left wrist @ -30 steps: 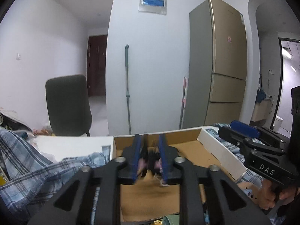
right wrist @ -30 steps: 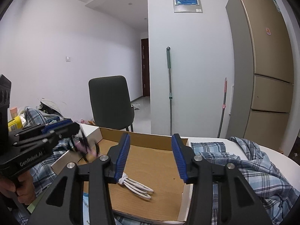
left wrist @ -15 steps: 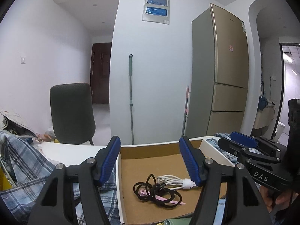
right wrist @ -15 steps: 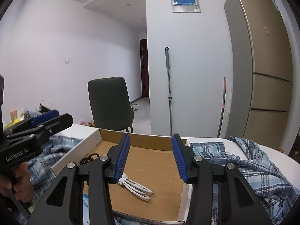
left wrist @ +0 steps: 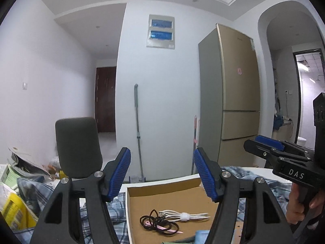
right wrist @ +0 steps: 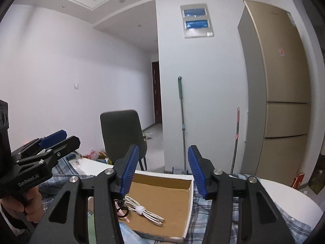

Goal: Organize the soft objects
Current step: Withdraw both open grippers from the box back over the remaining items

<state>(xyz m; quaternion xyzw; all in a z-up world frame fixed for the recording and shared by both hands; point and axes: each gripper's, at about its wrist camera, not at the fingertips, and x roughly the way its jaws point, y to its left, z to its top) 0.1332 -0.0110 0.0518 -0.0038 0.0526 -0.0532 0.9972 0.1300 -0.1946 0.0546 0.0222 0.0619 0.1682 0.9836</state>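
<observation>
A shallow cardboard box lies on the table. In it lie a bundled white cable and a tangle of black hair ties with a pink strip. My left gripper is open and empty, raised above the box; it also shows in the right wrist view. My right gripper is open and empty above the box's near side; it also shows in the left wrist view.
Blue plaid cloth lies around the box on the white table. A yellow packet sits at the left. A grey chair, a mop and a fridge stand behind.
My left gripper opened and let go of the black hair ties, which now lie in the box. It then lifted up and back. The right gripper rose slightly.
</observation>
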